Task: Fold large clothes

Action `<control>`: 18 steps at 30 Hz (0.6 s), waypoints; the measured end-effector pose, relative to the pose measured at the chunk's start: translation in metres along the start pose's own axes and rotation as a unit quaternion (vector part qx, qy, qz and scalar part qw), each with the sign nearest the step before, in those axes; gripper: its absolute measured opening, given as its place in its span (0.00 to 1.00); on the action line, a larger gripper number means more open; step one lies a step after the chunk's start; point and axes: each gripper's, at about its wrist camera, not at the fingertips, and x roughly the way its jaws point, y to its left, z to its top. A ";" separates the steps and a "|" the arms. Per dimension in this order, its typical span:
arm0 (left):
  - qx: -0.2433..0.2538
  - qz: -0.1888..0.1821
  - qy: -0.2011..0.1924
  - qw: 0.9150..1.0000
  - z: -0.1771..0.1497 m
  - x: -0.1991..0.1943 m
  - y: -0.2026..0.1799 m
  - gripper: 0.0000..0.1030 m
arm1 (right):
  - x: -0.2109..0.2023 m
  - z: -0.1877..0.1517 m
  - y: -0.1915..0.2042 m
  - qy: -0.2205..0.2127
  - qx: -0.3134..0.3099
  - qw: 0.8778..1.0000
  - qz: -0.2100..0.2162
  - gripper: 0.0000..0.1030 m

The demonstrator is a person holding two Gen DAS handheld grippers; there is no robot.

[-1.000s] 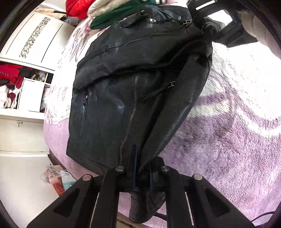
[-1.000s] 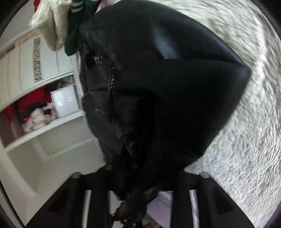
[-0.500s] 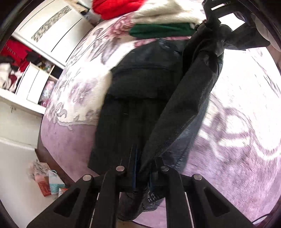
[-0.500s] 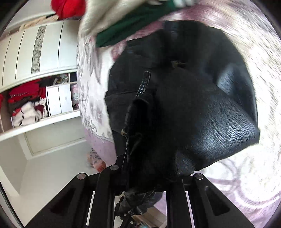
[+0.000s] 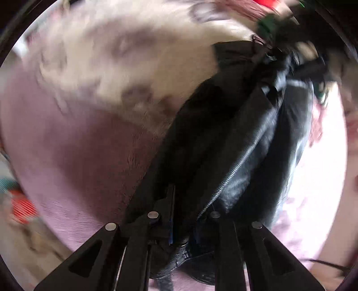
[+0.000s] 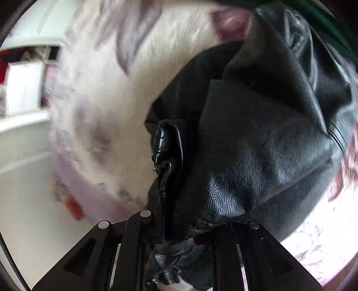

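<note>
A black leather jacket [image 5: 241, 143] with a metal zipper hangs bunched over the purple and white floral blanket [image 5: 94, 94]. My left gripper [image 5: 182, 215] is shut on its zippered edge. The jacket fills the right half of the right wrist view [image 6: 264, 152], where my right gripper [image 6: 179, 223] is shut on a thick fold of it. Both views are blurred by motion. The other gripper shows dark and blurred at the top right of the left wrist view [image 5: 313, 67].
A red garment [image 5: 266, 3] and a green one [image 5: 266, 24] lie at the far end of the blanket. White shelves with a white box [image 6: 22, 87] stand at the left. Red and teal items [image 5: 22, 208] lie on the floor by the bed edge.
Both grippers have swung the jacket to the right across the blanket. It has gone from lying spread out to hanging lifted and bunched between them.
</note>
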 end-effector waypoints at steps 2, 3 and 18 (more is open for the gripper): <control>-0.036 -0.074 0.022 0.996 0.003 0.004 0.030 0.14 | 0.004 0.002 0.011 0.011 0.004 1.000 0.011 0.37; -0.049 -0.099 0.028 0.993 0.002 0.004 0.039 0.14 | 0.001 0.001 0.017 0.014 -0.001 0.999 0.035 0.49; -0.124 -0.145 0.051 0.980 -0.024 0.003 0.102 0.72 | -0.072 -0.036 -0.055 -0.089 -0.023 0.996 0.003 0.55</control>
